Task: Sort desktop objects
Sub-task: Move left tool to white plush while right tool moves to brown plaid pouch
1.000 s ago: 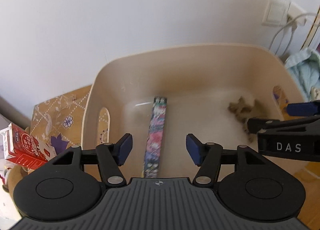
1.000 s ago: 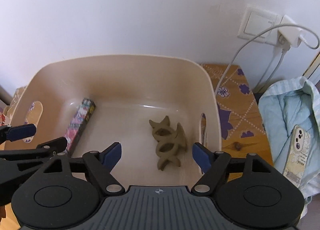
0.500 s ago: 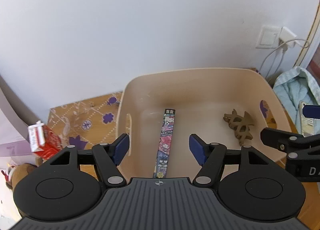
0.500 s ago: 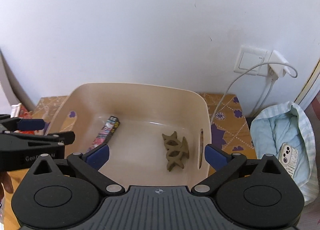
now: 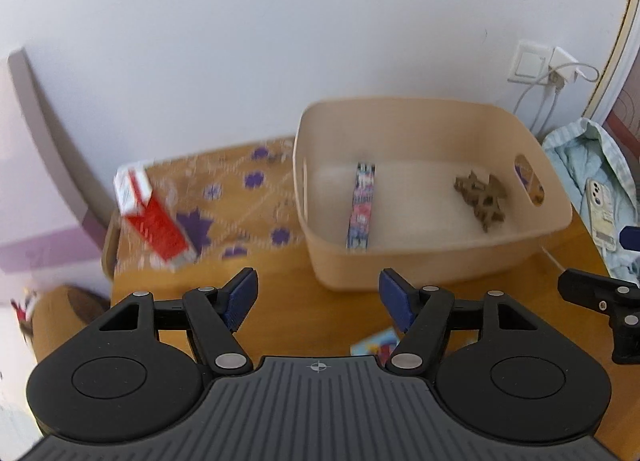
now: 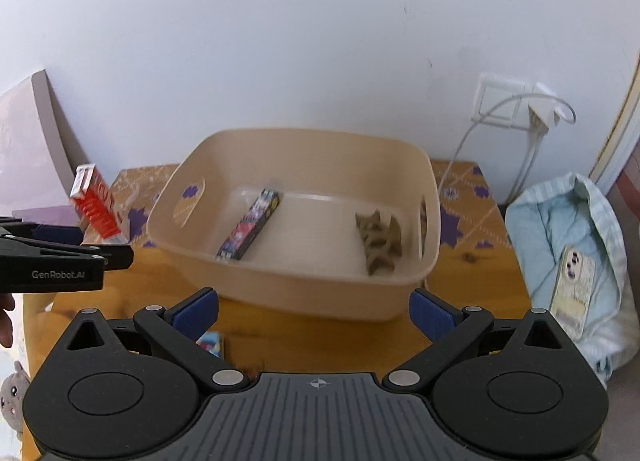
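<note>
Both grippers have pulled back and up from the beige bin (image 6: 430, 261): a second ago their fingers hung over its inside, and now the whole bin sits ahead of them on the wooden desk (image 6: 320, 337). The left gripper (image 5: 318, 299) stands released with nothing between its blue pads, and the right gripper (image 6: 314, 315) is spread wide and equally empty.

Already inside the bin lie the patterned flat box (image 6: 250, 225), leaning toward the left wall, and the brown toy (image 6: 378, 241) near the right handle hole. Still outside are the red and white carton (image 5: 150, 217), resting tilted on the patterned cloth (image 5: 240, 197) left of the bin, and a small blue card or packet (image 6: 210, 341) lying flat on the desk, just under the fingers in both views and partly hidden by them.

The step in hand looks like fetching the next loose item. The blue one is nearest; being flat, it probably needs the fingers brought down steeply, one pad slid under an edge. The carton should be easier: close across its narrow sides with the left gripper, lift clear of the bin rim before moving over. Keep the two grippers apart, as they sit close together.
</note>
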